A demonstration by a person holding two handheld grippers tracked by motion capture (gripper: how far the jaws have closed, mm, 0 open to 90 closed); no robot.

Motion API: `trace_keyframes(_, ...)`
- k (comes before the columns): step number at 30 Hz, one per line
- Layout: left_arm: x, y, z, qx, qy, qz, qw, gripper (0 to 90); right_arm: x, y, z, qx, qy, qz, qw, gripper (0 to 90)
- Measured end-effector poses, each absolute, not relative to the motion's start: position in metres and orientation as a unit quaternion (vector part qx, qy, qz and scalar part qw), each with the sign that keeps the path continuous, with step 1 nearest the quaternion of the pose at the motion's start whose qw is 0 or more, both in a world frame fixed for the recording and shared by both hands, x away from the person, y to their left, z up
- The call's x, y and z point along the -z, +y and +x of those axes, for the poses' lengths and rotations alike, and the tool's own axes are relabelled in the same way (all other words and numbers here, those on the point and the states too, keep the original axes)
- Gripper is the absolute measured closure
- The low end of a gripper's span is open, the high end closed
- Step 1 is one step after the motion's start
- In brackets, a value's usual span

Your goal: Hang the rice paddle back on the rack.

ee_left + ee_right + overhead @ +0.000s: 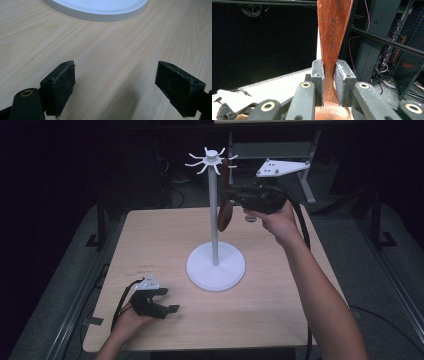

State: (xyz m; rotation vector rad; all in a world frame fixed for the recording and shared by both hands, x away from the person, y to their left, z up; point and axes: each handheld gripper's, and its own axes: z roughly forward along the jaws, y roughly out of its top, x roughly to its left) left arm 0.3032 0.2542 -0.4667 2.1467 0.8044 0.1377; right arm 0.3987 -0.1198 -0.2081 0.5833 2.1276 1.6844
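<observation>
Forearms are coming in from the bottom of the high view, and I am starting with the nearer one. My left gripper is lying low over the near left part of the wooden table, cradled in my left hand. In the left gripper view its jaws are standing wide apart with nothing between them, just bare tabletop, and the rim of the white stand base is showing ahead of the pads.

Moving farther out, the round base is sitting near the middle of the table, its thin pole rising to a ring of short white hooks at the top (a spoked crown, more or less).

Beyond that, my right hand is holding the right gripper up in the air just right of the pole. Its jaws are clamping the narrow neck of a reddish-brown wooden spoon, which is standing roughly upright beside the pole, bowl end down. In the right gripper view the pads are pressing on both sides of the spoon handle, which carries stamped lettering. I cannot tell whether the spoon's top is touching a hook.
</observation>
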Motion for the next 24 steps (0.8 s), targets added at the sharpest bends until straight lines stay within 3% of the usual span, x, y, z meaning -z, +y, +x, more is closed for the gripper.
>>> trace_keyframes(6,0.467,0.254,0.303,-0.053,0.320,0.853,0.410,15.7,0.209,-0.121,0.399,-0.598,0.753,0.205,0.180,75.2)
trace_keyframes(24,0.468,0.255,0.304,-0.053,0.330,0.851,0.405,15.7,0.210,-0.138,0.388,-0.604,0.750,0.209,0.171,51.7)
